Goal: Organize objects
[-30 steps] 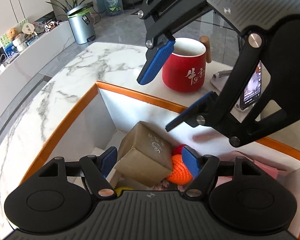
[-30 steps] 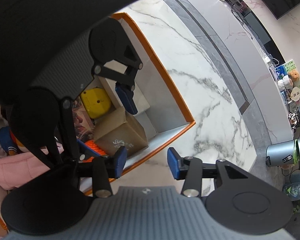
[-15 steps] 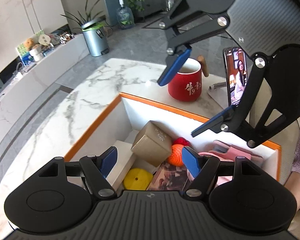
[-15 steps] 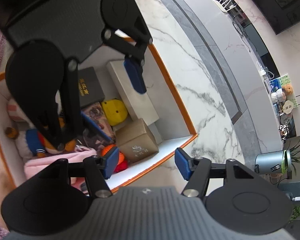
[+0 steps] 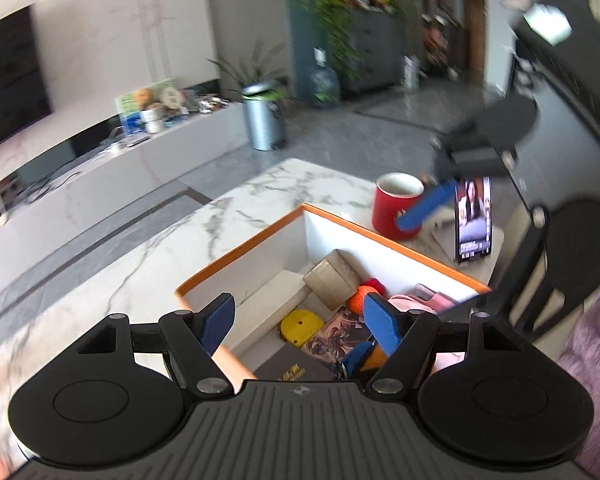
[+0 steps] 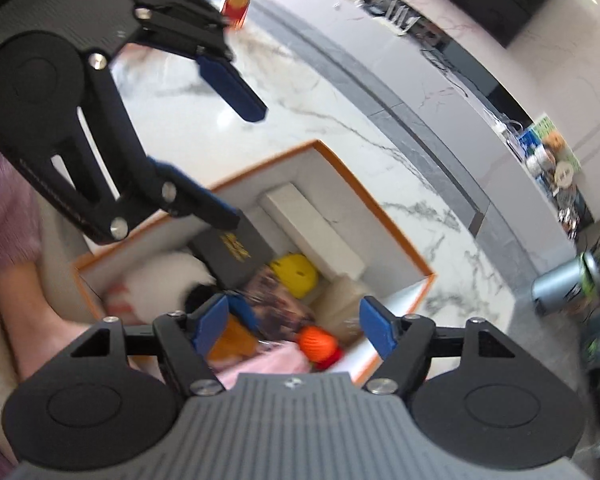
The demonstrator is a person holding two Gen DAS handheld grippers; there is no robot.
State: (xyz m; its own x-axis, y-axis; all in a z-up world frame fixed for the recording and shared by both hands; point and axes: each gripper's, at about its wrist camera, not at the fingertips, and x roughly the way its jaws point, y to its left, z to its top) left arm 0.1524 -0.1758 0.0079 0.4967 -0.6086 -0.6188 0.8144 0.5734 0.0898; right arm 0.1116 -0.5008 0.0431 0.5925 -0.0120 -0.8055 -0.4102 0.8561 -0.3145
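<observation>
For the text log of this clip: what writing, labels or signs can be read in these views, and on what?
Nothing can be read for certain.
Black box in the orange-rimmed box: gold print on the lid, too blurred to read.
Red mug: white marking, mostly hidden behind the right gripper.
Phone: text along the bottom of the screen, too small.
Tan box: print too faint.

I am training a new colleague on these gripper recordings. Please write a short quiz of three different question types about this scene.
1. True or false: the red ceramic mug stands inside the orange-rimmed white box.
2. Which lies beside the long white flat box? A) yellow rounded plastic object B) phone C) metal bin
3. Fill in: the left gripper holds ____.

Key: 1 false, it stands on the marble table. 2 A. 3 nothing.
</observation>
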